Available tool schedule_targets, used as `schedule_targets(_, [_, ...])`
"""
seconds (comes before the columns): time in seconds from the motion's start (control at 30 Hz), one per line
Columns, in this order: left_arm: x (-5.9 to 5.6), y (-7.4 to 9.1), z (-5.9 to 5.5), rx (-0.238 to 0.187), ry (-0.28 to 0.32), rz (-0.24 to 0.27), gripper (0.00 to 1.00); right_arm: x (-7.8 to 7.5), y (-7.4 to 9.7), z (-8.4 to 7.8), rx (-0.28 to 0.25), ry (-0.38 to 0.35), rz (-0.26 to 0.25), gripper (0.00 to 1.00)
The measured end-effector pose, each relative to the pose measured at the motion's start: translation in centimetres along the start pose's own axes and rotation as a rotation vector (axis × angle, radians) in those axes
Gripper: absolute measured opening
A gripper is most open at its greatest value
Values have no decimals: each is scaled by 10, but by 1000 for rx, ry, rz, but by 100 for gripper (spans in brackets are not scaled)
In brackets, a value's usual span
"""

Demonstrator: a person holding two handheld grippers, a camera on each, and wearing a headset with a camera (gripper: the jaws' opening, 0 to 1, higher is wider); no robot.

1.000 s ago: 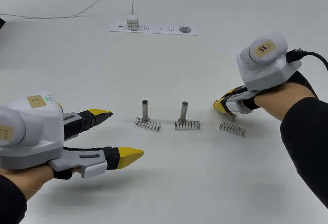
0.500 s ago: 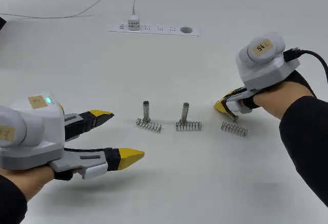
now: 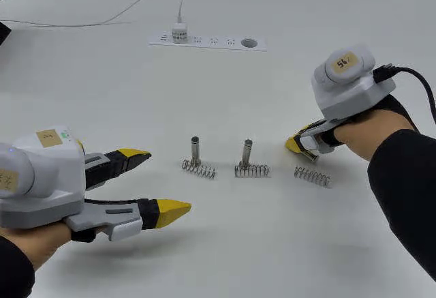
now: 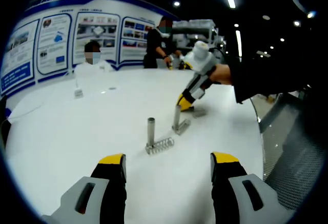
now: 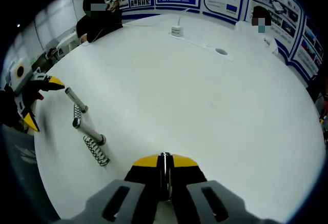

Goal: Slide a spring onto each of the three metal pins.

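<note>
Standing pins: left pin (image 3: 195,149) and middle pin (image 3: 246,152) are upright on the bench (image 3: 225,100), both bare.
Third pin: the thin metal sliver I take for the third pin (image 5: 164,163) is pinched in the right tongs (image 3: 304,146), which are clenched low over the bench.
Springs: left spring (image 3: 198,169) and middle spring (image 3: 251,170) lie flat at the foot of their pins. The right spring (image 3: 313,176) lies just beside the right tongs.
Left tongs (image 3: 153,182): released, jaws wide, holding nothing, well apart from the pins.
Progress: as I judge it, no spring is on a pin yet; all three are left to do.
</note>
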State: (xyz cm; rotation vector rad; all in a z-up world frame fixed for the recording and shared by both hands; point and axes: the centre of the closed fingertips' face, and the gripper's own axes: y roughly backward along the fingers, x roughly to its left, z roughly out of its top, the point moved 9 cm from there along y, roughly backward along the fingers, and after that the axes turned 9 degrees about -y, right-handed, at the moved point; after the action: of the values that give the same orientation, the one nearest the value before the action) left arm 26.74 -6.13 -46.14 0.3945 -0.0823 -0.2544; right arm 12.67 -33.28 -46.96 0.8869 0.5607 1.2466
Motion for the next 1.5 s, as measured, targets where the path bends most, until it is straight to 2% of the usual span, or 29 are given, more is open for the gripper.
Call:
schedule_targets(0.2, [2, 2, 0, 0, 0, 3, 68, 1, 11, 2, -51, -34, 21, 9])
schedule_targets(0.43, [2, 1, 3, -3, -8, 4, 68, 3, 26, 2, -90, -31, 16, 9])
schedule_targets(1.5, [0, 1, 12, -16, -33, -1, 68, 3, 52, -12, -177, -64, -8, 9])
